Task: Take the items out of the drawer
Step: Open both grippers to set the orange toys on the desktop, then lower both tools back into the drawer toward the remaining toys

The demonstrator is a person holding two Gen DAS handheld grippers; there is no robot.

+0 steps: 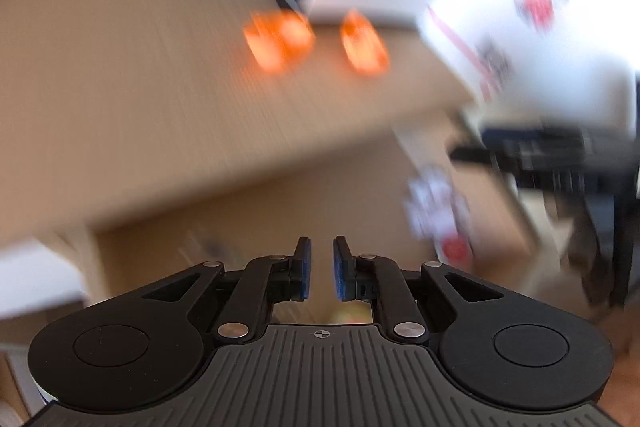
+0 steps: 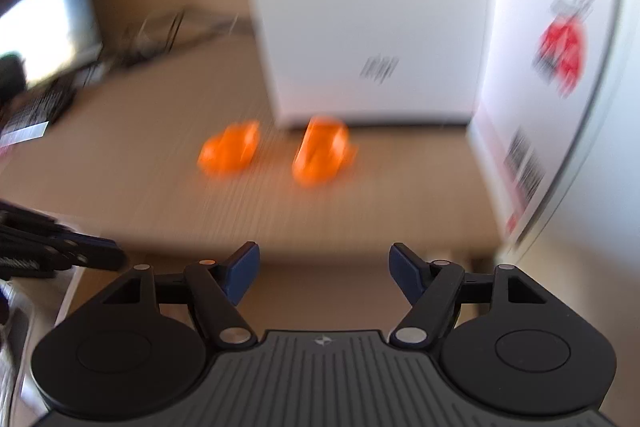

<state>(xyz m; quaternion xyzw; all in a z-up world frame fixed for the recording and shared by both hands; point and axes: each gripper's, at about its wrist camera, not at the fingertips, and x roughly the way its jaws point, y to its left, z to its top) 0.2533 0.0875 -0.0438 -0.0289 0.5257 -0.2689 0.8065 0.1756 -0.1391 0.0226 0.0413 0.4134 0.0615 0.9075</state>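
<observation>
1. Your left gripper (image 1: 322,269) has its jaws nearly pressed together, nothing between them.
2. Your right gripper (image 2: 324,273) has its jaws spread wide, empty too.
3. Two blurry orange items (image 2: 228,153) (image 2: 322,157) sit side by side on the tabletop (image 2: 140,183), near a white box (image 2: 360,7).

wooden table (image 2: 120,187), two orange pieces (image 2: 320,151)

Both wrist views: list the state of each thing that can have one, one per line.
Left gripper: jaws nearly shut, nothing between them.
Right gripper: jaws open, nothing between them.
Two orange pieces: lying apart on the tabletop, not held.
White box: closed, standing on the tabletop behind the orange pieces.
</observation>
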